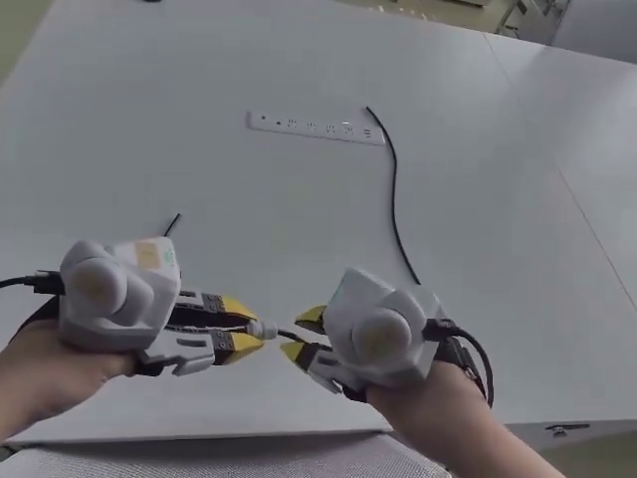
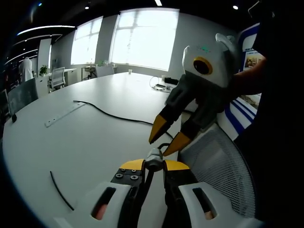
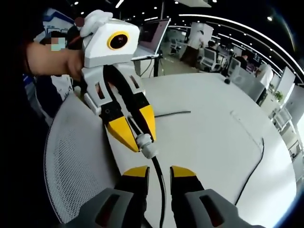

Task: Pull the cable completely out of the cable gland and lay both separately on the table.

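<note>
A broad white table (image 1: 299, 199) stretched across an open office. A white power strip (image 1: 317, 127) lay on it with a black cord (image 1: 395, 199) trailing away. Tall bright windows (image 2: 142, 38) lined the far wall, with office chairs (image 2: 57, 78) beside them. Strip lights (image 3: 228, 23) curved across the dark ceiling. A grey mesh chair back (image 2: 223, 161) stood close to the table edge, near a blue and white banner (image 2: 247, 57).

The white tabletop (image 1: 498, 259) carries a white power strip (image 1: 317, 127) at upper centre. A black cord (image 1: 394, 199) runs from its right end down toward mid-frame. A short black wire (image 1: 172, 225) lies at middle left.
</note>
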Demonstrator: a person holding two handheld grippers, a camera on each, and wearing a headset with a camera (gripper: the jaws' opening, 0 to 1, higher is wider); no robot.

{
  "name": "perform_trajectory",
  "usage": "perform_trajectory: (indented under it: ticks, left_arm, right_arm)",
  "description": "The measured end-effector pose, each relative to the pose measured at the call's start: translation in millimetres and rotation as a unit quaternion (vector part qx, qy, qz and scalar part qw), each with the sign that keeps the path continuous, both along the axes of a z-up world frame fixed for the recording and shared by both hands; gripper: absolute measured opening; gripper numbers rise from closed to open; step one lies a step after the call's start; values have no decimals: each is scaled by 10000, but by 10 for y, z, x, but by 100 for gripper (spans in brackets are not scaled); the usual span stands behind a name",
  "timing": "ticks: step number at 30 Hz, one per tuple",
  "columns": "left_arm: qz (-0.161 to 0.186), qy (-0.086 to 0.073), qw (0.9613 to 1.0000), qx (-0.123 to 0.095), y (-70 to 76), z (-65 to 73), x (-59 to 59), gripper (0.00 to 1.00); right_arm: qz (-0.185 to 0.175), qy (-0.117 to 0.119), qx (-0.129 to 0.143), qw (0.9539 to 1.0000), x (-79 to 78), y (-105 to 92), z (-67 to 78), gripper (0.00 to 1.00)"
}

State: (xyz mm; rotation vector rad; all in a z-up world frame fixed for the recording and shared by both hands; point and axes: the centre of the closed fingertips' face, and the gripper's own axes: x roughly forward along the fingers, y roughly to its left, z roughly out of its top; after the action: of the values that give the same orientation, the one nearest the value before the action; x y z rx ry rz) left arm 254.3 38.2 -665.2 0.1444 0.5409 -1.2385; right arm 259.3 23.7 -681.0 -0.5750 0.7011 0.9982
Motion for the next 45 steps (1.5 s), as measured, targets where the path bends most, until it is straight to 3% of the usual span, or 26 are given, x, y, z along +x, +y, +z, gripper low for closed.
perform_trajectory:
  ticks: [4, 10, 17, 30, 34, 45]
  left_arm:
    - [15, 4, 10000, -6, 4, 2, -20, 15]
    - [-19, -6, 10000, -10, -7, -10, -49, 15]
    - [-39, -54, 10000, 39, -5, -13, -64, 15]
    - [-49, -107, 9999, 31, 8, -19, -52, 15]
    - [-56, -114, 9999, 47, 34, -23, -26, 15]
    - [-96, -127, 9999, 49, 20, -11, -18, 15]
  right_arm:
    - [410, -302, -350, 9981, 3, 27, 1, 9]
    - [692, -337, -441, 9961, -88, 128, -15, 7]
    - [826, -430, -604, 9938, -104, 113, -60, 2]
    - [521, -315, -483, 9970, -71, 54, -82, 0]
    - [215, -135, -431, 9988, -34, -12, -117, 0]
    - [-396, 245, -317, 9984, 15, -187, -213, 0]
